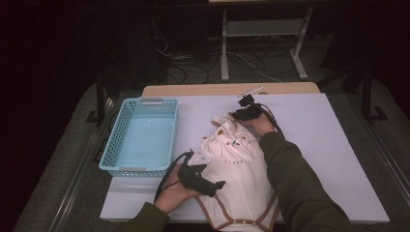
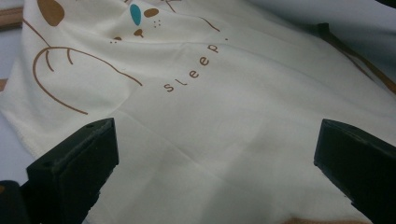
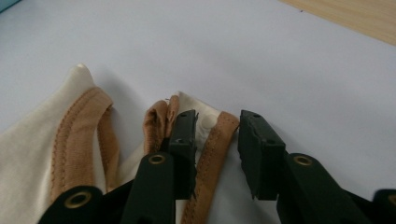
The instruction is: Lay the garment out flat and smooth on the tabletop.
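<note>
A cream baby garment (image 1: 237,169) with brown trim and a printed animal face lies on the white table (image 1: 319,145), running from the front edge toward the middle. My left gripper (image 1: 212,186) hovers over its left side, open; in the left gripper view both jaws stand wide above the cloth (image 2: 210,116) near the word "sleep". My right gripper (image 1: 244,114) is at the garment's far end. In the right gripper view (image 3: 217,123) a brown-trimmed strap (image 3: 212,140) with a snap lies between the jaws, with a gap still showing beside it.
A light blue plastic basket (image 1: 152,100) stands at the table's left. A wooden strip (image 1: 232,89) borders the far edge. Beyond the table are cables and a metal stand on a dark floor. Bare table lies to the right of the garment.
</note>
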`<state>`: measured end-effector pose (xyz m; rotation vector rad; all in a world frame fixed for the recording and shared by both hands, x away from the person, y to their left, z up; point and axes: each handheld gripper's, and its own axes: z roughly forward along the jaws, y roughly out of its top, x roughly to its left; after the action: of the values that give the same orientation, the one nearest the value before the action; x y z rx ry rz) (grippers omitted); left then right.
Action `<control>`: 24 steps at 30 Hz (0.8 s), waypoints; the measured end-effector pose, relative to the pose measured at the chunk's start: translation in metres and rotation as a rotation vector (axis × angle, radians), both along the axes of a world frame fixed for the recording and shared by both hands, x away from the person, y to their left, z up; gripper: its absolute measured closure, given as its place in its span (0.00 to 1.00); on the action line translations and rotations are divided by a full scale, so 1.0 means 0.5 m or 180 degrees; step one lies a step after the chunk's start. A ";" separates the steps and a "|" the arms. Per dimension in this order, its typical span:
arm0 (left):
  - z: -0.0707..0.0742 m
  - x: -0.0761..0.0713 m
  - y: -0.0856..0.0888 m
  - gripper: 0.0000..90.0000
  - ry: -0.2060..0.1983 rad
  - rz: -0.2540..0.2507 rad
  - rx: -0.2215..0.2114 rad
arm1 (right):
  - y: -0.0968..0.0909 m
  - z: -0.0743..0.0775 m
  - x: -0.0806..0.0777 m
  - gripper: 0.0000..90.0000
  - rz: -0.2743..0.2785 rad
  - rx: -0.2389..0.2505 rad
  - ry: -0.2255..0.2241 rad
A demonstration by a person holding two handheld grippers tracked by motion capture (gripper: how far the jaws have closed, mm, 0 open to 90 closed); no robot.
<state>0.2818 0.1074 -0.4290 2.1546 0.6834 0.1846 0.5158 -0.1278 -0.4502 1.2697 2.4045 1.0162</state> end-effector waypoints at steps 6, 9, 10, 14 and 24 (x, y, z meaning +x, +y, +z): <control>0.000 0.001 0.001 0.00 -0.0007 -0.0033 0.0057 | 0.003 0.003 -0.004 0.85 0.0057 -0.0078 0.0002; 0.000 0.001 0.001 0.00 -0.0008 -0.0033 0.0058 | 0.005 0.004 -0.005 0.92 0.0073 -0.0047 0.0048; 0.000 0.001 0.001 0.00 -0.0009 -0.0035 0.0062 | 0.006 0.004 -0.005 0.93 0.0085 -0.0055 0.0044; -0.001 0.001 0.001 0.00 -0.0002 -0.0033 0.0067 | 0.006 0.004 -0.005 0.94 0.0078 -0.0055 0.0051; -0.002 0.001 0.000 0.00 0.0012 0.0000 0.0032 | -0.006 0.010 -0.003 0.94 0.0014 -0.0091 0.0029</control>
<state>0.2821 0.1075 -0.4301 2.1650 0.6861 0.1844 0.5145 -0.1309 -0.4454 1.2627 2.4205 0.9758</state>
